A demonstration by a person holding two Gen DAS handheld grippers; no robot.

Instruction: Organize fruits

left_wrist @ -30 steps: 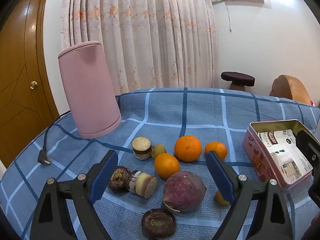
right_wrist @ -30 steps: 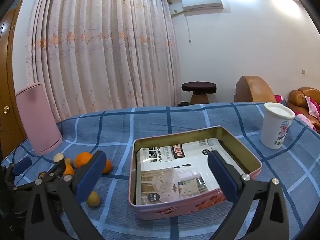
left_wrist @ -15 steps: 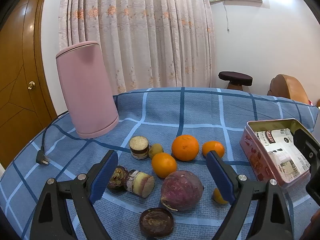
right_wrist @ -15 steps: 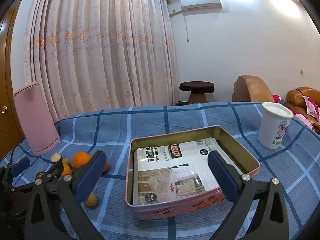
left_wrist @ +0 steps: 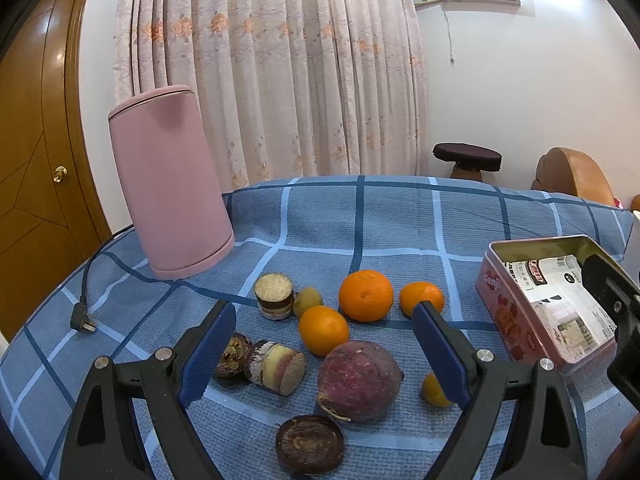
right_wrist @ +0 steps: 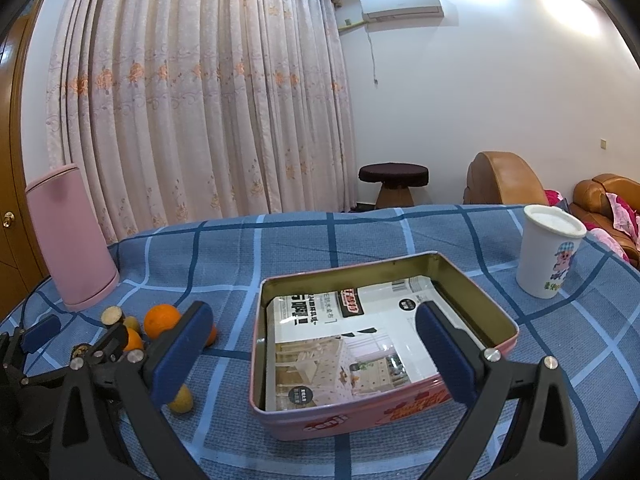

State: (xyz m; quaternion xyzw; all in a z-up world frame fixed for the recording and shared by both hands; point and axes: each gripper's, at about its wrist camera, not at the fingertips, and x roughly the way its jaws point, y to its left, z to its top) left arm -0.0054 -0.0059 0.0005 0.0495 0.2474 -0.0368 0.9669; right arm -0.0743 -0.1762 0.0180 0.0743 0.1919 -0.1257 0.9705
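Note:
In the left wrist view, fruits lie on the blue checked cloth: three oranges (left_wrist: 365, 295), a big purple round fruit (left_wrist: 359, 381), cut sugarcane pieces (left_wrist: 274, 366), a small kiwi (left_wrist: 307, 301), dark halved fruits (left_wrist: 310, 443) and a small yellow-orange fruit (left_wrist: 434, 390). My left gripper (left_wrist: 322, 354) is open and empty, hovering over them. The pink tin (right_wrist: 380, 360) with printed paper inside sits right of the fruit pile. My right gripper (right_wrist: 312, 354) is open and empty above the tin's near side. The left gripper also shows in the right wrist view (right_wrist: 76, 344).
A tall pink kettle (left_wrist: 170, 196) stands at the back left, its black cord and plug (left_wrist: 82, 320) trailing on the cloth. A white cup (right_wrist: 548, 250) stands right of the tin. Curtain, stool and sofa lie beyond the table.
Both grippers have drifted slightly back and up, so the fruits and tin sit a little farther in view. Nothing was gripped or moved.

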